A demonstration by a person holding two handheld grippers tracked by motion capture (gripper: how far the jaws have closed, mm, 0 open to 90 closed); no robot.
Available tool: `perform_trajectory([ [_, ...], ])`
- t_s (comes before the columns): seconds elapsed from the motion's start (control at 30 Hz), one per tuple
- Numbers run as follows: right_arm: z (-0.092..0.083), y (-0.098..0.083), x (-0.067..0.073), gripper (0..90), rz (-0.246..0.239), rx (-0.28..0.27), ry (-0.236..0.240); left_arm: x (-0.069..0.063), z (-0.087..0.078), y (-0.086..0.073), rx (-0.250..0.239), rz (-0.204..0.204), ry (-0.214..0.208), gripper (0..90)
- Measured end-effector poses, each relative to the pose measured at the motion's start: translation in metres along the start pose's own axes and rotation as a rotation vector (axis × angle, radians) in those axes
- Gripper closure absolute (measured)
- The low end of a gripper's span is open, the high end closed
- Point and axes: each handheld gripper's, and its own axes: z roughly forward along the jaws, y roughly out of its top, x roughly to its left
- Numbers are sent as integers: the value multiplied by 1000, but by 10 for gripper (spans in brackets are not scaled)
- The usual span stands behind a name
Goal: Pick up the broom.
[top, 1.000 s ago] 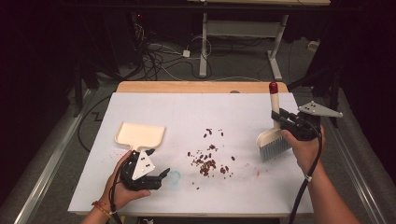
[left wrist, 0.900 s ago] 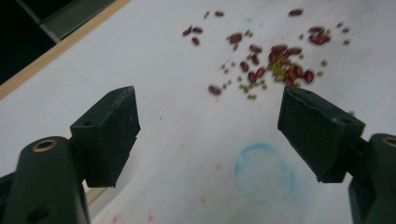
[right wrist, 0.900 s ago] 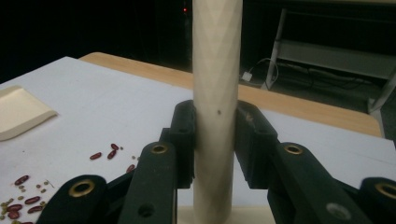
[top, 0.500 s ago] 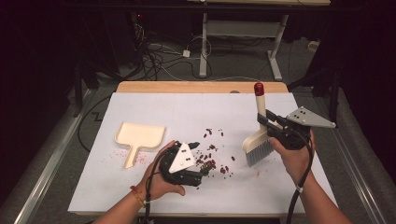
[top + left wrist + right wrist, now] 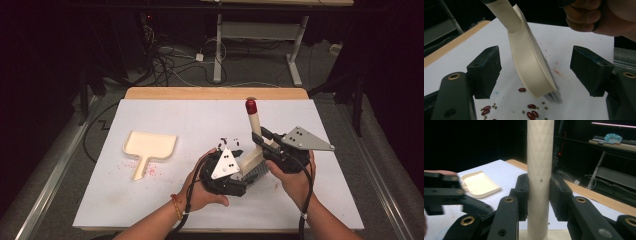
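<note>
A cream hand brush (image 5: 253, 159) with a red-tipped handle stands tilted over scattered red beans (image 5: 228, 142) near the table's middle. My right gripper (image 5: 266, 143) is shut on its handle (image 5: 540, 170), the jaws pressed to both sides. In the left gripper view my left gripper (image 5: 535, 70) is open, with the brush head (image 5: 531, 72) between its jaws but apart from both. Beans (image 5: 532, 114) lie on the white surface under the bristles. A cream dustpan (image 5: 149, 145) lies flat at the left, away from both grippers.
Pink stains (image 5: 152, 171) mark the white table cover (image 5: 150, 205) beside the dustpan's handle. A wooden edge (image 5: 215, 93) runs along the far side. Cables and desk legs (image 5: 218, 45) lie on the floor beyond. The left gripper (image 5: 446, 192) sits close beside the right one.
My left gripper has moved right, from the dustpan's handle to the brush head. My right gripper has carried the brush left and nearer, onto the bean pile.
</note>
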Motion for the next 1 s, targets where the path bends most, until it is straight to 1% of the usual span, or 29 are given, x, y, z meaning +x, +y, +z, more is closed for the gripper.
perform_trajectory([
  [0.03,0,0,2,708,-4,-6,6,0,0,0,0,0,0,254],
  [0.07,0,0,4,708,-4,-7,10,3,3,-1,2,-25,10,264],
  [0.13,0,0,8,708,-11,-18,15,7,5,-3,10,-35,25,280],
  [0.17,-1,1,10,708,-17,-27,15,7,5,-3,10,-35,25,294],
  [0.23,-3,2,13,708,-20,-42,27,10,7,-5,15,-49,34,315],
  [0.27,-4,3,15,708,-29,-45,30,12,6,-8,-5,-56,23,327],
  [0.33,-6,4,19,707,-34,-51,30,13,5,-8,-10,-55,15,380],
  [0.37,-6,4,19,707,-34,-51,30,13,5,-9,-9,-51,13,380],
  [0.4,-7,4,21,707,-39,-55,33,13,4,-9,-14,-46,3,432],
  [0.43,-7,4,21,706,-38,-57,34,13,4,-9,-14,-46,3,475],
  [0.47,-8,4,22,706,-33,-62,36,14,4,-10,-13,-43,3,508],
  [0.53,-9,5,23,706,-41,-57,47,14,4,-10,-15,-42,-4,578],
  [0.6,-9,4,23,704,-45,-60,51,16,2,-11,-15,-38,6,606],
  [0.63,-10,5,23,704,-46,-56,56,18,1,-11,-13,-38,0,626],
  [0.67,-11,5,22,703,-51,-56,66,19,0,-11,-8,-35,-6,631],
  [0.7,-11,5,20,702,-43,-55,85,19,0,-11,-8,-35,-6,638],
  [0.77,-13,5,17,700,-30,-50,120,22,-5,-12,5,-16,-18,647],
  [0.83,-15,6,14,692,-41,-43,157,24,-9,-12,11,1,-29,651],
  [0.87,-16,6,13,683,-43,-46,175,24,-9,-12,11,1,-29,653],
  [0.9,-17,7,11,663,-64,-42,195,24,-13,-11,17,17,-37,653],
  [0.93,-18,8,11,645,-75,-37,216,25,-16,-11,17,22,-41,654],
  [1.0,-22,9,9,623,-115,-38,258,25,-18,-12,17,25,-47,654],
])
